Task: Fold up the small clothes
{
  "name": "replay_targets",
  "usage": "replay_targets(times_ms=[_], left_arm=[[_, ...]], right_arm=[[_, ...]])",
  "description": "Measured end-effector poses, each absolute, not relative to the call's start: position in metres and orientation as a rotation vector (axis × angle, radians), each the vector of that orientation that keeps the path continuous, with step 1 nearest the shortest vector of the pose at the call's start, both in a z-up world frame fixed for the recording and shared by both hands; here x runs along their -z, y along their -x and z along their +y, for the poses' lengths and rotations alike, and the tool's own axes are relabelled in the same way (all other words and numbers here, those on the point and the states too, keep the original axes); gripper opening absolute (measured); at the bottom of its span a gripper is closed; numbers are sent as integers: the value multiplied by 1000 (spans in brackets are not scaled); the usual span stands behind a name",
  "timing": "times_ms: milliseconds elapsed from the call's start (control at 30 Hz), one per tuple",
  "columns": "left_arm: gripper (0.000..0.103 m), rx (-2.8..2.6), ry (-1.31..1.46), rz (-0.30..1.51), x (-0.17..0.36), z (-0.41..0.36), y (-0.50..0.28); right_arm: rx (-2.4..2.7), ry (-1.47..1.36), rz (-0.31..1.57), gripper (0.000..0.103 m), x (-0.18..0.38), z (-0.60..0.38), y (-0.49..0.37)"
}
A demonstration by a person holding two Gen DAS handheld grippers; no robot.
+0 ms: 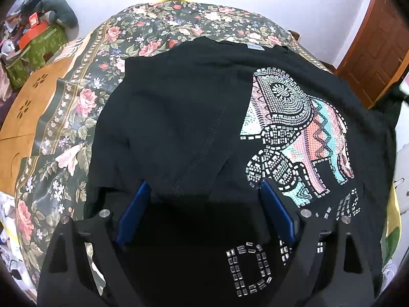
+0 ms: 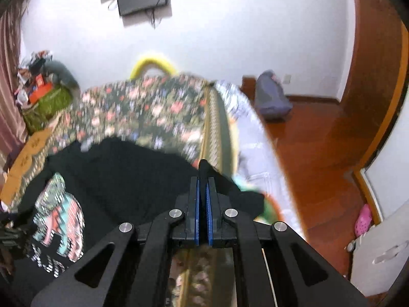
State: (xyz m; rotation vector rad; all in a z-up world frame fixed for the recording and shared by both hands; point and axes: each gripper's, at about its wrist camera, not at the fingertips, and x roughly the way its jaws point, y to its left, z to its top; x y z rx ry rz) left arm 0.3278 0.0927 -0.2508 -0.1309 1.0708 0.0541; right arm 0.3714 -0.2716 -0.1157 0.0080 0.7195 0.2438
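Black T-shirt [image 1: 184, 117] with rhinestone elephant print lies spread on floral bedspread [image 1: 76, 107], its left side already folded over toward print. Your left gripper [image 1: 204, 192] hovers over shirt's near hem, jaws wide, gripping nothing. Your right gripper [image 2: 203, 179], jaws closed to narrow slit, pinches black fabric at shirt's right edge. Step in hand, likely: right-side fold. Next: carry pinched edge across toward print, lay flat, release.

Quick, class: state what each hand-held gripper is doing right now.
Left hand-held gripper: open, over the black T-shirt, gripping nothing.
Right hand-held gripper: closed on black T-shirt fabric.
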Motion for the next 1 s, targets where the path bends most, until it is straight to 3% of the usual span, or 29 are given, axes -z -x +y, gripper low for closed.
replay_targets(times_ms=[333,533,800,867,1000], left_arm=[[88,-69,121,1052,242,93,-311],[88,-56,163,1060,247,98,-308],[88,-50,187,1059,249,100,-307],[88,-50,186,1061,248,99,-306],[87,-24,154,1053,235,101,-303]], right_arm=[[-449,38,605,4,84,-218,-349],[-661,145,702,4,130,-136,-335],[-697,229,958,5,204,-118,-331],[-699,218,984,8,203,-128,-329],[-700,231,922,35,184,-152,-318]])
